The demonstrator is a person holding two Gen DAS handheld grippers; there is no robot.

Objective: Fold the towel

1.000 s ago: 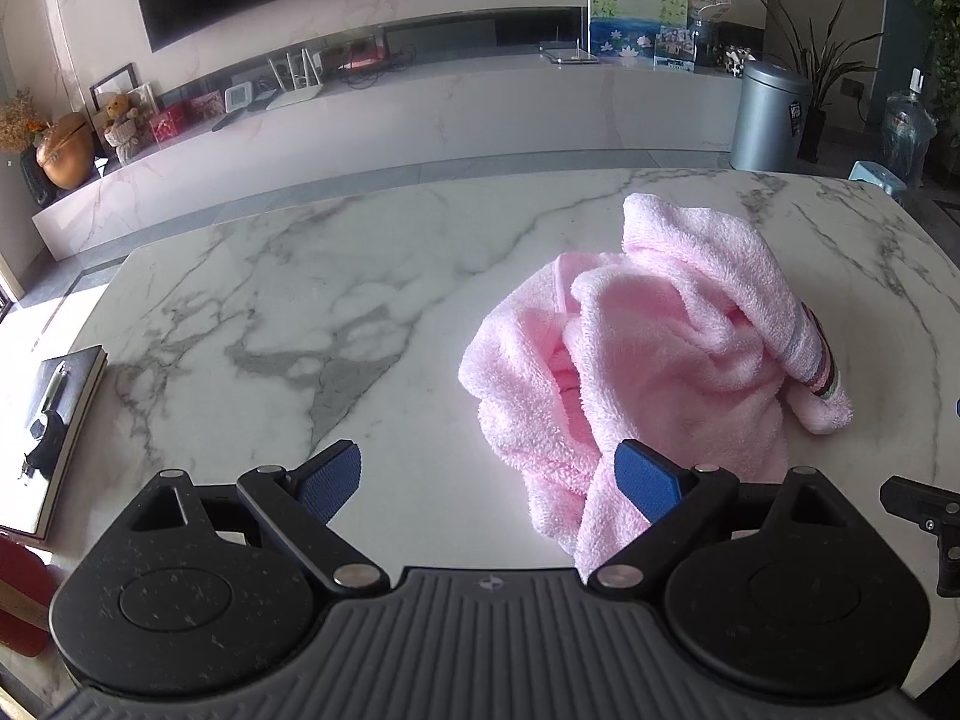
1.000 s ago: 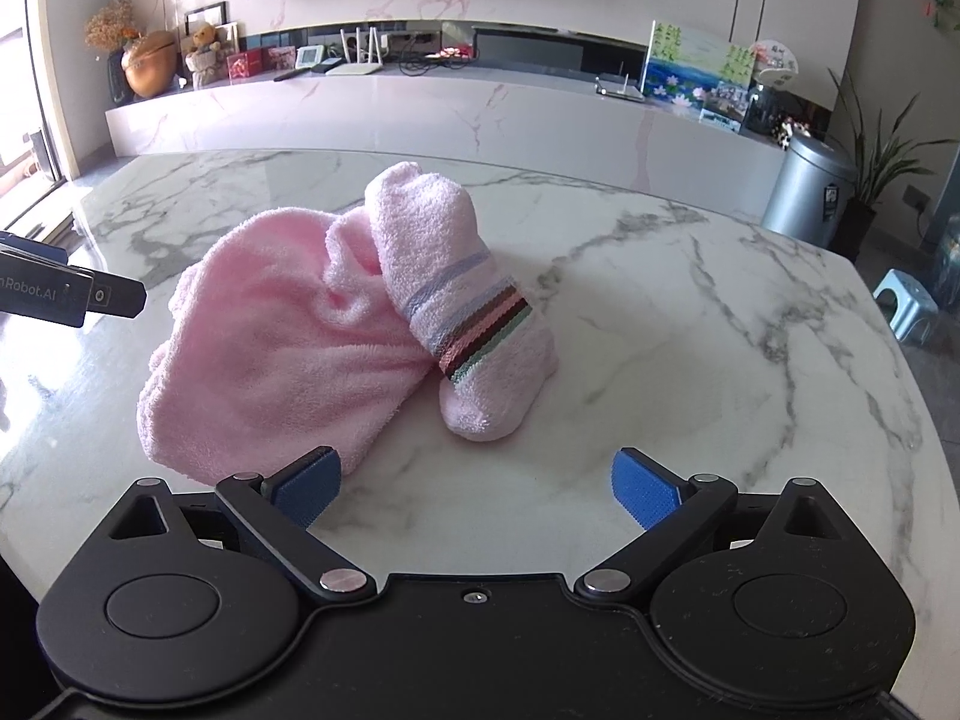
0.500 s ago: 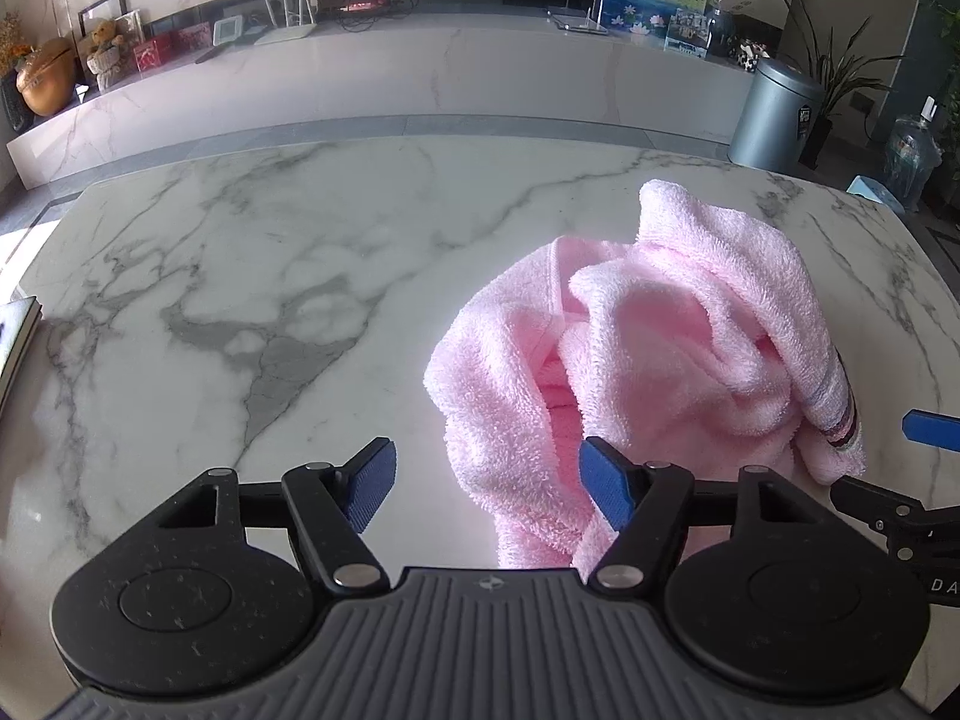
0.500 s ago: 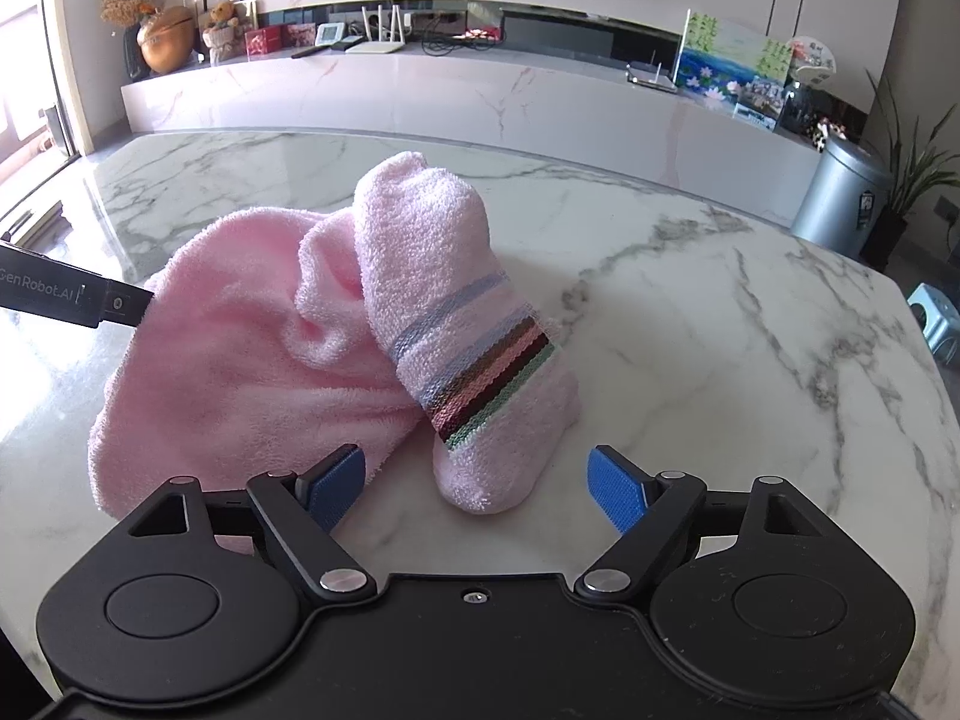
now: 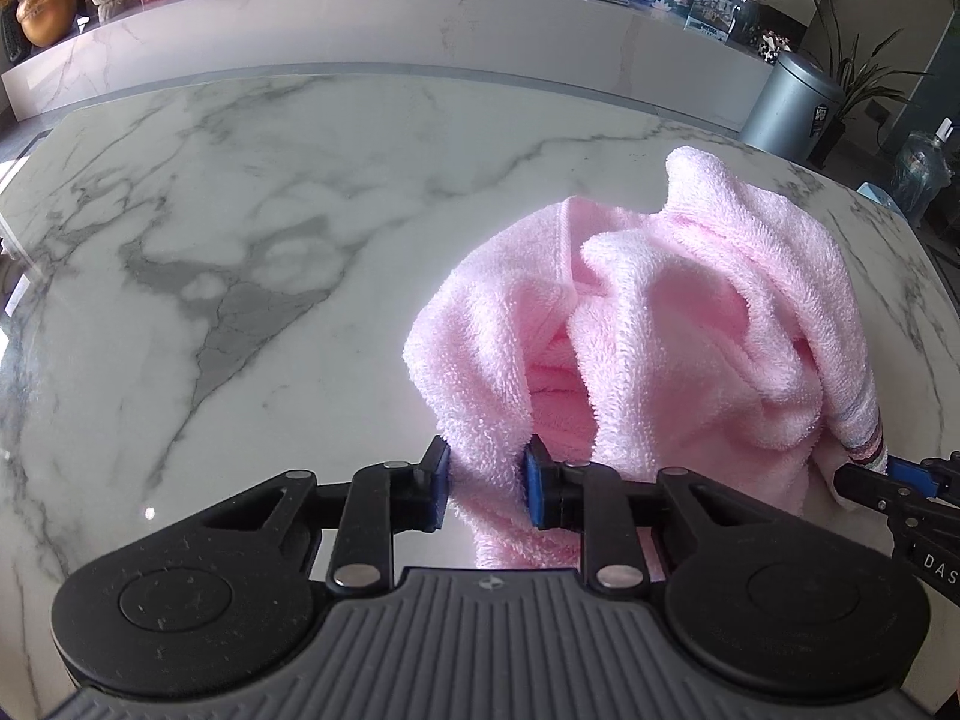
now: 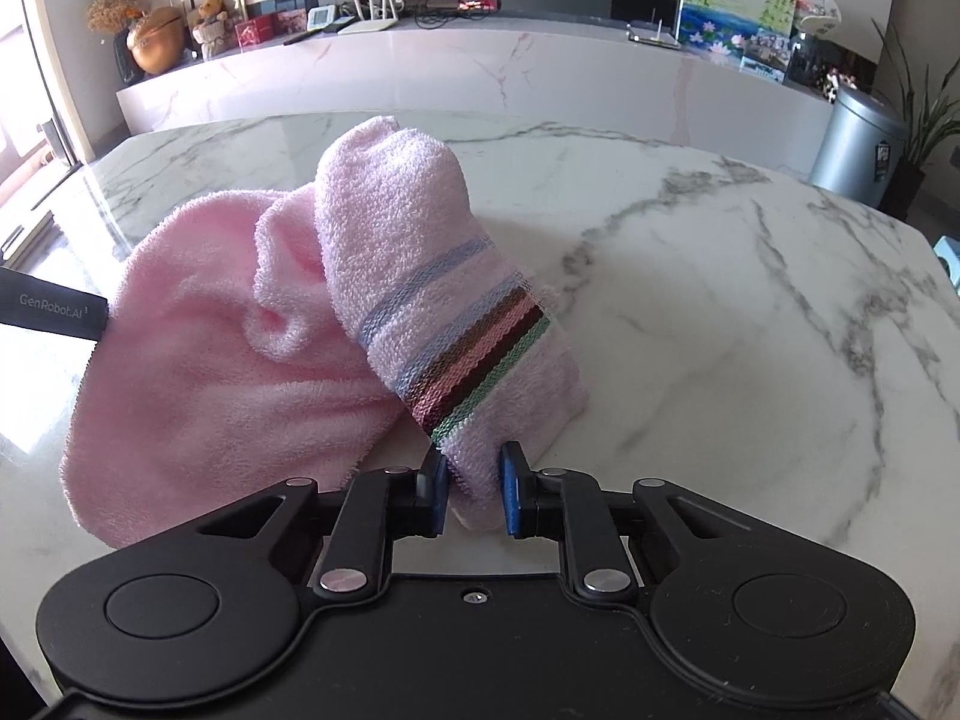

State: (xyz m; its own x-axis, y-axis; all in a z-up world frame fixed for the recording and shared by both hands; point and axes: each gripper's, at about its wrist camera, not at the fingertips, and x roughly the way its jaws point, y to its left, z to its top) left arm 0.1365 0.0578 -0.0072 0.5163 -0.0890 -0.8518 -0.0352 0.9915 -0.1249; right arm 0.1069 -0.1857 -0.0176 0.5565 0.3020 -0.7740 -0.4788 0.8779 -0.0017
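Observation:
A pink terry towel (image 5: 672,324) lies crumpled on the white marble table (image 5: 252,228). One end has a coloured striped band (image 6: 474,354). My left gripper (image 5: 486,483) is shut on the towel's near left edge. My right gripper (image 6: 474,489) is shut on the near corner of the striped end. The towel (image 6: 240,360) also shows in the right wrist view. The right gripper's tip shows at the right edge of the left wrist view (image 5: 888,480), and the left gripper's body shows at the left of the right wrist view (image 6: 48,306).
A long marble ledge (image 6: 480,66) with ornaments and pictures runs behind the table. A grey bin (image 5: 792,102) and a plant stand at the back right. The table's far edge lies beyond the towel.
Both grippers moved forward to the towel and closed on it: the left on the near left edge, the right on the striped end.

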